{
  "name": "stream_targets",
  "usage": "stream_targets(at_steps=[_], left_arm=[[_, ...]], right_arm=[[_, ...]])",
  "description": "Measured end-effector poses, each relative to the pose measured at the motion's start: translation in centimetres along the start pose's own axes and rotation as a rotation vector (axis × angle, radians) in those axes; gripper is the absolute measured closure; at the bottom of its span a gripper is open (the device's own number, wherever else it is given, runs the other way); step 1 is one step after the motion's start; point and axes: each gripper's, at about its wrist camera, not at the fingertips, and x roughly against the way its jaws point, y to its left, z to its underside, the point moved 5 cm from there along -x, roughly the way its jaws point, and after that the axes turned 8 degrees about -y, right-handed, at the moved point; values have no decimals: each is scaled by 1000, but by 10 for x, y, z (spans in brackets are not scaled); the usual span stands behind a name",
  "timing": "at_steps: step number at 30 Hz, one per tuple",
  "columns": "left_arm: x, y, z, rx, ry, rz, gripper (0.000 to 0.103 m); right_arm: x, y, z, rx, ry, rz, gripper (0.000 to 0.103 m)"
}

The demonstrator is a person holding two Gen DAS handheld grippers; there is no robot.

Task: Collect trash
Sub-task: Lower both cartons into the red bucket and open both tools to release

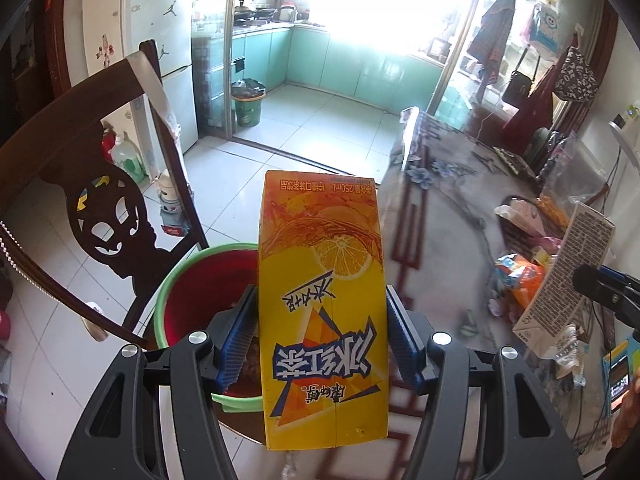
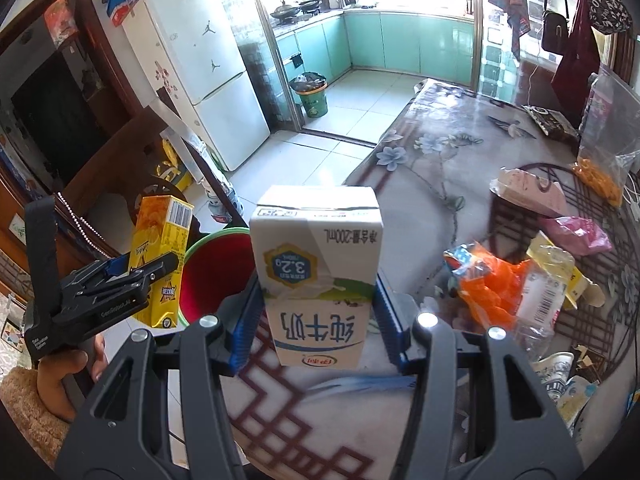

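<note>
Left gripper [image 1: 322,328]: I have it pinching the yellow tea carton [image 1: 322,304], held over the table's left edge.
Right gripper [image 2: 316,316]: clamped on my white milk carton [image 2: 316,276].
Red bin [image 2: 216,276]: just beside the table [image 2: 432,168] edge.

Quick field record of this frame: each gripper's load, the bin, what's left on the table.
left gripper: shut on yellow iced-tea carton, upside down
right gripper: shut on white milk carton, upside down
bin: green-rimmed red bucket, on the floor beside the table edge
table: floral tablecloth; orange wrapper, pink bag, paper cup remain
</note>
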Motion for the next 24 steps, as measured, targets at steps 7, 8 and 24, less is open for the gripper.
stream_targets(at_steps=[7,8,24], left_arm=[[-20,20,1,12,34,-12,45],[-21,22,1,18,39,-11,45],[-55,67,14,50,116,-66,45]], right_arm=[[-21,12,-4,9,30,6,52],[-24,15,-4,12,34,4,52],[-74,61,-10,73,106,-65,52]])
